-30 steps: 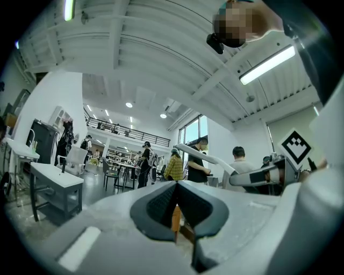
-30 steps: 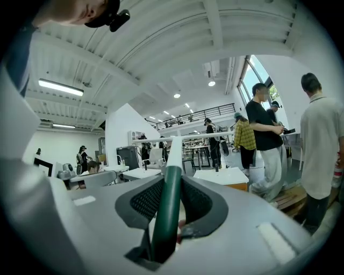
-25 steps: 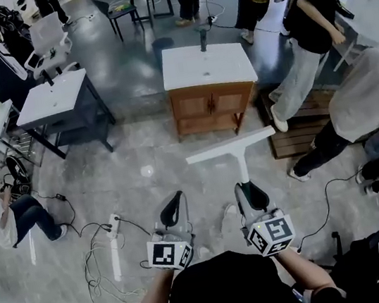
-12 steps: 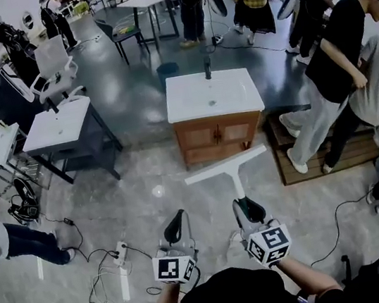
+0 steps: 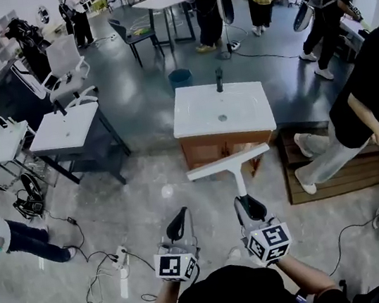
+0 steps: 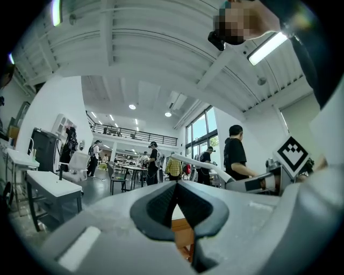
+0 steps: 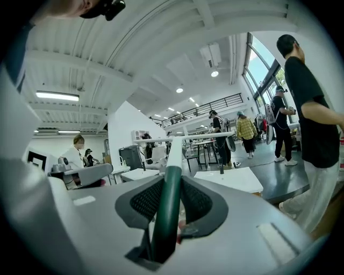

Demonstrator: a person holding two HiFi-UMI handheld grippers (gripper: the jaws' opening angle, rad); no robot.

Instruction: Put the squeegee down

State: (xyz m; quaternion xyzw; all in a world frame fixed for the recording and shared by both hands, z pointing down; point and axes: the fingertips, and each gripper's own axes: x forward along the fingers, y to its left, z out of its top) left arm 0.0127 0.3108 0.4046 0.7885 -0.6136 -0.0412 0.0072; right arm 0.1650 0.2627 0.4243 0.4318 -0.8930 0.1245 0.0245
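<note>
Head view showed the right hand-held gripper clenched on the dark green handle of the white T-shaped squeegee. The blade was held in the air at 12 o'clock, near the front of the white-topped wooden sink cabinet. At 9 o'clock, the left hand-held gripper was closed with nothing in it.

Both point level ahead: left tool closed, empty; right tool clamps the squeegee.

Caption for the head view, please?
Right gripper holds a white squeegee by its handle, blade before a white-topped sink cabinet; left gripper shut and empty.
</note>
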